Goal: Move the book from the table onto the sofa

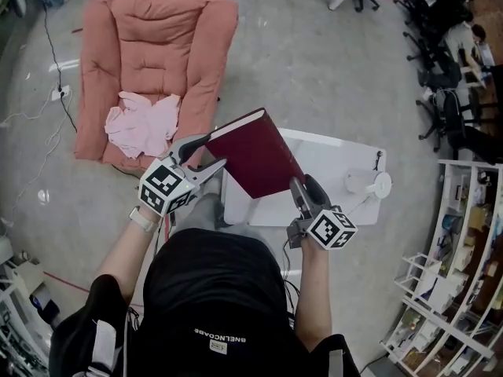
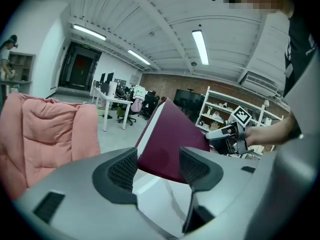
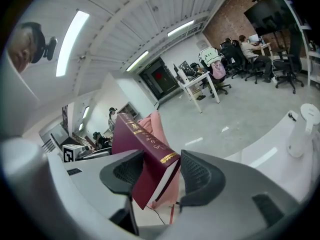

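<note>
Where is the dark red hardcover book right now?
In the head view, the dark red hardcover book is lifted and tilted over the white table's left end, just right of the pink sofa. The right gripper clamps its near end.

Bright overhead strip lighting, sharp focus, strong fisheye distortion, soft shadows

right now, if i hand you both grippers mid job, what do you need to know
Right gripper: shut on the spine end of the dark red hardcover book.
Left gripper: jaws apart around the book's opposite corner; whether they press it is unclear.
Book: tilted, held above the white table.
Done: book appears lifted off the table.
Left: carry it to the pink cushioned sofa, where a crumpled pink cloth lies on the seat, and set it down.
</note>
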